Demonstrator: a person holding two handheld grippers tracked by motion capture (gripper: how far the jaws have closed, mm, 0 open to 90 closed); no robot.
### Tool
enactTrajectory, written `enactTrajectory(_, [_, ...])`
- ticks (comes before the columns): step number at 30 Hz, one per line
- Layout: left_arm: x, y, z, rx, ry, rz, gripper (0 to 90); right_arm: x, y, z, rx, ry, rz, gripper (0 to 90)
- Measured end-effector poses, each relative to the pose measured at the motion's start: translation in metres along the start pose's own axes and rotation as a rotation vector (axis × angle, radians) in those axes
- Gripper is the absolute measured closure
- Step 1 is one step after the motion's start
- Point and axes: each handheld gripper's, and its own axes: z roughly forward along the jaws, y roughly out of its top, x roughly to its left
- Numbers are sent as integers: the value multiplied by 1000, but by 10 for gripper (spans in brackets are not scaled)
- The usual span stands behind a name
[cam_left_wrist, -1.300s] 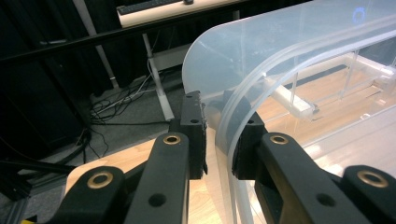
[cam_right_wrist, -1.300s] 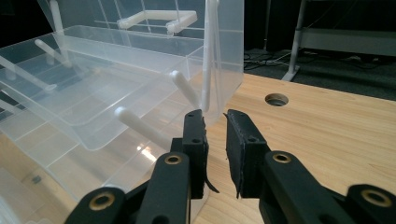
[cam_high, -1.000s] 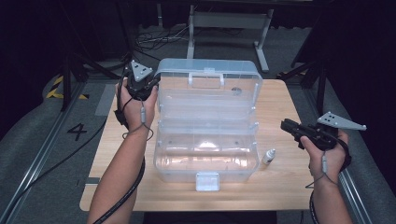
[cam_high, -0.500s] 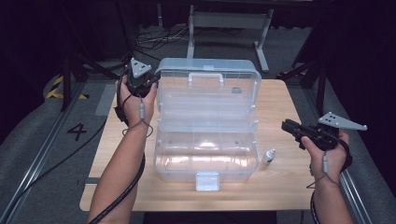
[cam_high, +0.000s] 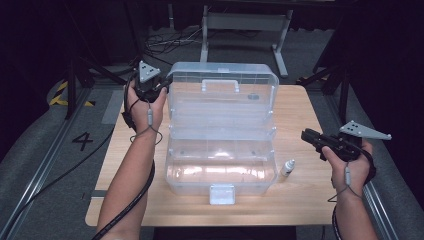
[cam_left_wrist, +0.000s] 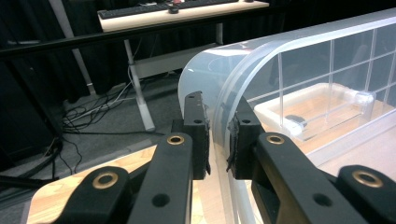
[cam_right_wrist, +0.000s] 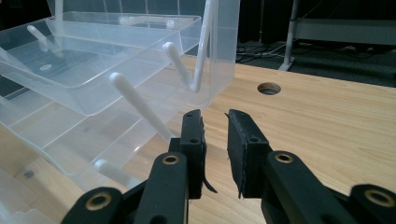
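Clear plastic toolbox (cam_high: 220, 135) sits mid tabletop (cam_high: 305, 200), opened up, lid (cam_high: 222, 92) standing upright at the far side, inner tray (cam_right_wrist: 88, 51) lifted on white arms. Left claw (cam_high: 161, 89) at lid's left edge, w/ the curved rim btwn its pads (cam_left_wrist: 198, 135); jaws just eased apart a bit, so rim is straddled, not clearly pinched. Right claw (cam_high: 306, 136) hovers right of the box, well apart from it, narrow gap btwn jaws, nothing in them. Small white bottle (cam_high: 286, 169) stands just beside box's front right corner.
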Motion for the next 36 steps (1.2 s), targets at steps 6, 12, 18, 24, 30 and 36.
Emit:
enactTrajectory(6, [4,-3,5,-21,-17,6,805,0,-1,3,6,-3,2,766])
enactTrajectory(12, [6,-3,10,-16,-22,7,804,0,-2,2,8,-6,3,765])
enactTrajectory(18, [10,-3,16,-13,-31,10,804,-2,-3,-2,6,-17,13,765])
enactTrajectory(24, [14,-3,23,0,-36,10,807,-3,-3,-3,8,-22,13,759])
enactTrajectory(30, [17,-3,29,13,-40,11,809,-2,-3,-5,14,-34,13,759])
enactTrajectory(36, [19,-3,36,24,-38,11,815,-2,-3,-6,14,-41,10,759])
